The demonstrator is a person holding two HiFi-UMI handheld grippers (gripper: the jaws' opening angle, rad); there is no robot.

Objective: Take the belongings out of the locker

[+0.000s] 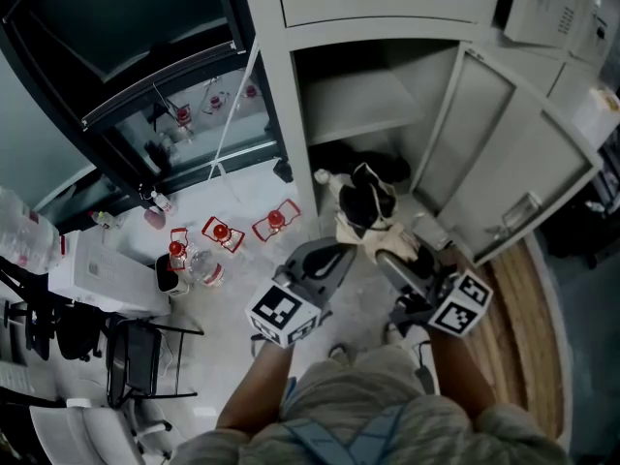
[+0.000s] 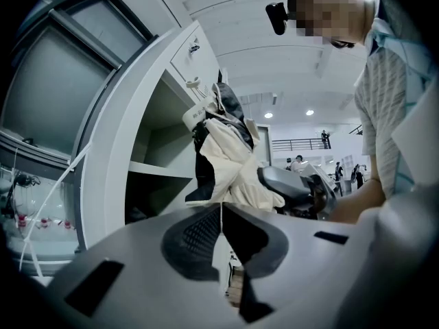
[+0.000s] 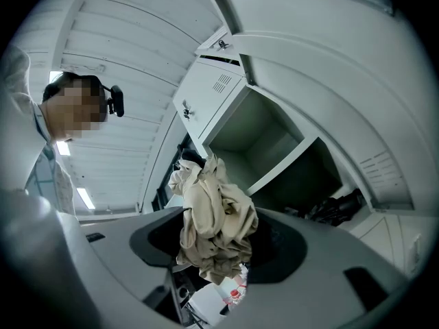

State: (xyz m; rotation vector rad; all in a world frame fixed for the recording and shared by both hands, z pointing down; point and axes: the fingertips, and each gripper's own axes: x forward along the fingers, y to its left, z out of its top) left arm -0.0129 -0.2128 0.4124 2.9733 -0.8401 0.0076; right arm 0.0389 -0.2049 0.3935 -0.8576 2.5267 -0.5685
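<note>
The grey locker (image 1: 441, 129) stands open, its door (image 1: 504, 168) swung to the right. A shelf (image 1: 363, 105) crosses the compartment, and dark belongings (image 1: 373, 163) lie on its floor, also visible in the right gripper view as a dark heap (image 3: 336, 208). My right gripper (image 1: 376, 235) is shut on a cream and black garment (image 1: 366, 206), held bunched up in front of the opening. The cloth (image 3: 214, 214) fills the gap between its jaws. My left gripper (image 1: 334, 252) hangs just left of it, shut with nothing in it (image 2: 221, 214). The garment (image 2: 230, 160) hangs just beyond its tips.
Red-capped bottles and red wire frames (image 1: 225, 232) lie on the pale floor to the left. A white box (image 1: 108, 271) and black chairs (image 1: 136, 356) stand further left. A dark glass-fronted cabinet (image 1: 145, 76) adjoins the locker. Wooden flooring (image 1: 528, 327) runs on the right.
</note>
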